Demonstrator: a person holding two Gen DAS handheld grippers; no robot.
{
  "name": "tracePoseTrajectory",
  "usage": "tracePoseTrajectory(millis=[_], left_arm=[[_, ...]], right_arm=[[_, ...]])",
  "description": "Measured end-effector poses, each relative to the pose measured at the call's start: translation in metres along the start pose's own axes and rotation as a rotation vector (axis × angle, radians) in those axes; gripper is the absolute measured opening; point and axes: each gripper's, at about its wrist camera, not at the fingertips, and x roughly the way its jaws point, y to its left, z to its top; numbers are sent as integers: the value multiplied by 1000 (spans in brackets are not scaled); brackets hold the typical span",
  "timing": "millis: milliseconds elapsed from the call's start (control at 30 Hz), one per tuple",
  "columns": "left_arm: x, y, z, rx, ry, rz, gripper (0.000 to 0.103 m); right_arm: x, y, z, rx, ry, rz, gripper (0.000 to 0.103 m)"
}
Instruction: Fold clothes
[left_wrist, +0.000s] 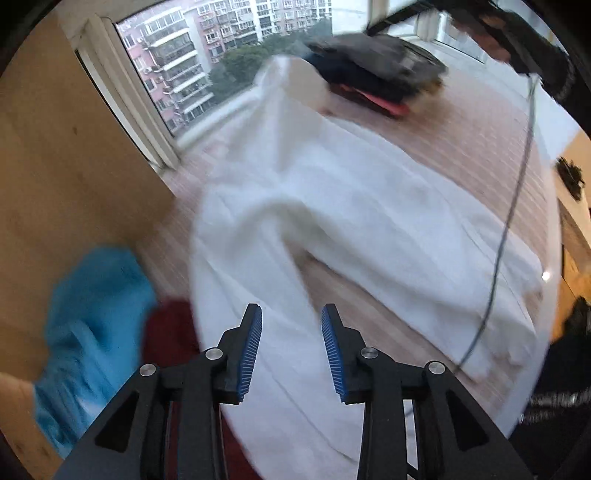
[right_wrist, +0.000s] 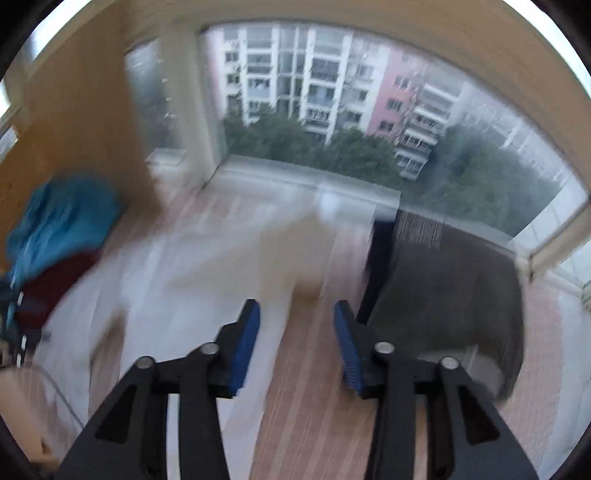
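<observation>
A white garment (left_wrist: 332, 192) lies spread and rumpled across the wooden table (left_wrist: 480, 122). My left gripper (left_wrist: 291, 308) hangs open just above its near edge, with nothing between the blue pads. In the right wrist view, which is blurred, the white garment (right_wrist: 207, 266) fills the left and middle. My right gripper (right_wrist: 297, 304) stands open over the bare wood (right_wrist: 306, 387) beside the garment, and its fingers are empty.
A stack of dark folded clothes (left_wrist: 376, 70) sits at the table's far end, to the right of my right gripper (right_wrist: 443, 288). A blue cloth (left_wrist: 96, 314) and a dark red one (left_wrist: 168, 332) lie at the left. A thin cable (left_wrist: 513, 206) crosses the garment. Windows line the far side.
</observation>
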Motion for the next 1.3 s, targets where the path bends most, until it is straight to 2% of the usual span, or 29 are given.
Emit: tracePoseTrajectory(millis=[100, 200, 300, 400, 533, 733, 800, 900, 933, 967, 1000, 1067, 1100, 1300], left_arm=[[1, -40, -37, 19, 12, -40, 32], [9, -89, -64, 11, 27, -163, 32], [23, -128, -77, 33, 40, -219, 32], [38, -155, -80, 72, 48, -264, 32], [43, -181, -71, 154, 32, -283, 32], [52, -186, -39, 160, -23, -327, 33], [61, -188, -33, 177, -20, -326, 32], [74, -187, -25, 143, -13, -401, 24], [77, -186, -23, 125, -15, -430, 14], [76, -186, -22, 120, -19, -433, 8], [75, -185, -21, 117, -23, -433, 8], [73, -185, -20, 112, -32, -433, 2], [72, -184, -19, 109, -37, -434, 0], [56, -179, -26, 112, -55, -408, 0]], right_arm=[[-2, 19, -93, 79, 73, 142, 43], [1, 41, -161, 129, 108, 195, 43], [4, 59, -213, 193, 141, 260, 43], [6, 72, -246, 242, 154, 315, 43], [21, 81, -259, 258, 158, 341, 43], [37, 88, -247, 219, 145, 363, 43], [40, 90, -243, 202, 145, 355, 43], [48, 98, -236, 173, 149, 367, 43], [51, 99, -235, 166, 152, 371, 43], [54, 100, -234, 163, 161, 369, 43], [58, 102, -233, 164, 171, 369, 42], [60, 103, -232, 166, 178, 399, 23], [58, 103, -232, 168, 179, 413, 1], [37, 78, -220, 192, 113, 374, 2]])
